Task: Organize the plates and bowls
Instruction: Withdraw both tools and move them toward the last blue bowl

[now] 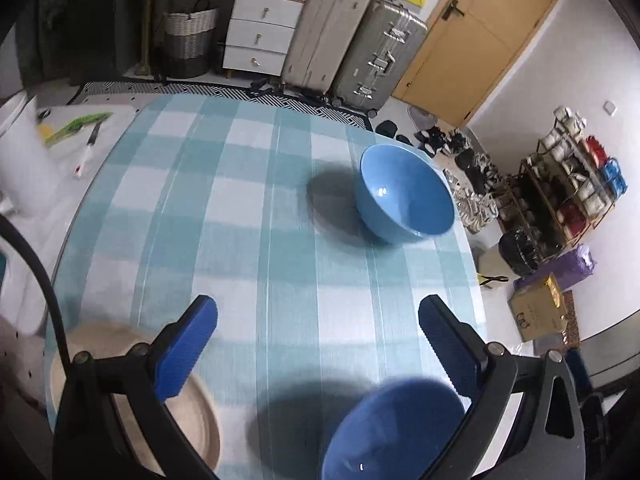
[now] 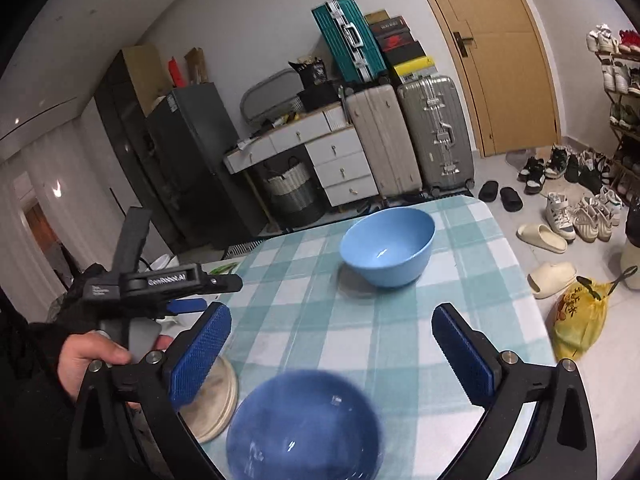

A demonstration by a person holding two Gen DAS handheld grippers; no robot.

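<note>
- The checked teal-and-white tablecloth (image 1: 248, 216) fills our view from the left wrist; its near edge is cut off by the frame.
- Two hard-shell suitcases (image 1: 352, 48) and a white drawer unit (image 1: 260, 36) line the far wall; only our right wrist view shows the teal case (image 2: 344, 36) stacked above them and the dark refrigerator (image 2: 188, 152).
- A light blue bowl (image 1: 406, 194) stands upright near the far right side of the table, well apart from both tools.
- A darker blue bowl (image 2: 304, 428) sits nearest us, blurred and clipped by the bottom edge in both views.
- A beige plate (image 1: 196, 412) lies at the near left, largely hidden behind our left gripper's (image 1: 318, 340) finger; the right wrist view shows only a sliver of its rim.
- Our left gripper holds its jaws wide apart above bare cloth, gripping nothing.
- Our right gripper (image 2: 332, 352) likewise has its jaws spread, empty, over the darker bowl.
- Only the right wrist view shows our left hand (image 2: 92, 360) on the other tool.
- Shoes (image 2: 576, 208) litter the floor beyond the table.
</note>
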